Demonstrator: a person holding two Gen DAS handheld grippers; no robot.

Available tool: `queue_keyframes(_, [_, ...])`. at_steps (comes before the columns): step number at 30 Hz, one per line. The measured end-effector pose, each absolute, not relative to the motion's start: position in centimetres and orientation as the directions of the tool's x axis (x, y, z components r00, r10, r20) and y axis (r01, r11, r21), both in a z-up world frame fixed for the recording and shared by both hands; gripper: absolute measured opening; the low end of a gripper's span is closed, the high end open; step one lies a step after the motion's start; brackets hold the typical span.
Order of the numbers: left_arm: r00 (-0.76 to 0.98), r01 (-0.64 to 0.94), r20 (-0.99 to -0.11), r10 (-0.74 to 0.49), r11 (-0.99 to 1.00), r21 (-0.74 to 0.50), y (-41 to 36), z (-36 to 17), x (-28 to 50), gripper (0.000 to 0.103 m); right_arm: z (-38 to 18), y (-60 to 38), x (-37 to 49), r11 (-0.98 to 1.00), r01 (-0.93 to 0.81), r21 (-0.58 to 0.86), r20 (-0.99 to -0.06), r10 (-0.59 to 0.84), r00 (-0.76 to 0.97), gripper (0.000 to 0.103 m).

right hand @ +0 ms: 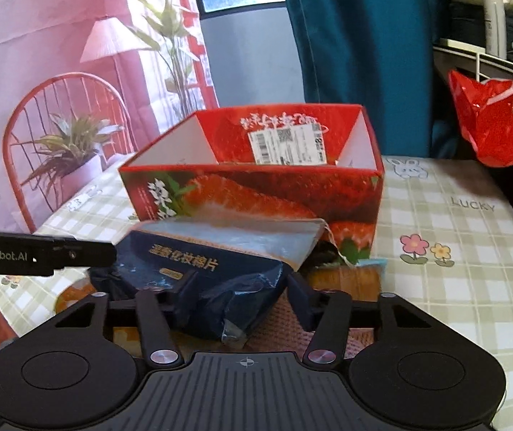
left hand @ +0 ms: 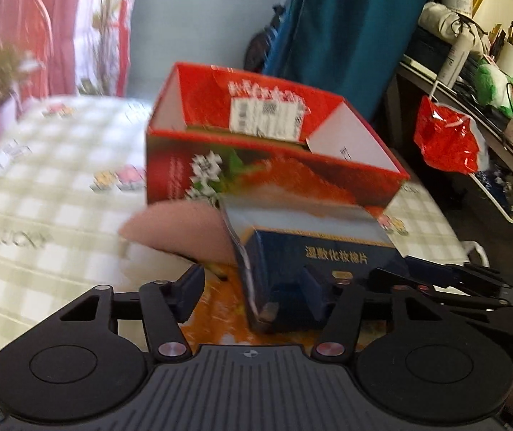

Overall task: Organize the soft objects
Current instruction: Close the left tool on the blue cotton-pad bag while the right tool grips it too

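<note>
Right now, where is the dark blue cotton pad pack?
The dark blue cotton pad pack sits centre in both wrist views, between the right tongs, just before the red strawberry box.
</note>
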State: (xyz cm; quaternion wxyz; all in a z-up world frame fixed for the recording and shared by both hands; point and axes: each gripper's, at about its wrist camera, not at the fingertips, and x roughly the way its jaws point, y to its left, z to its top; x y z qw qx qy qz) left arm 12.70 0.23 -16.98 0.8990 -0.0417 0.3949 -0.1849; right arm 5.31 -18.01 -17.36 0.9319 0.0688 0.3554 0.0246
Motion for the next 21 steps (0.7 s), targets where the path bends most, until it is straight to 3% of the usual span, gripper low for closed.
queue_keyframes(17, [0.534,0.317,-0.715,-0.452,0.891,-0.326,-0.8,-19.5,13.9,0.059,-19.0,-19.2,6.3,0.98,0.015,0.2,-0.699,0.132,0.702,0.049])
queue_keyframes(21, [0.545,0.316,-0.701,-0.461,0.887,-0.338,-1.0,-19.5,13.4,0.054,-19.2,-19.1,6.4,0.98,0.007,0.199,-0.7,0.137,0.701,0.049])
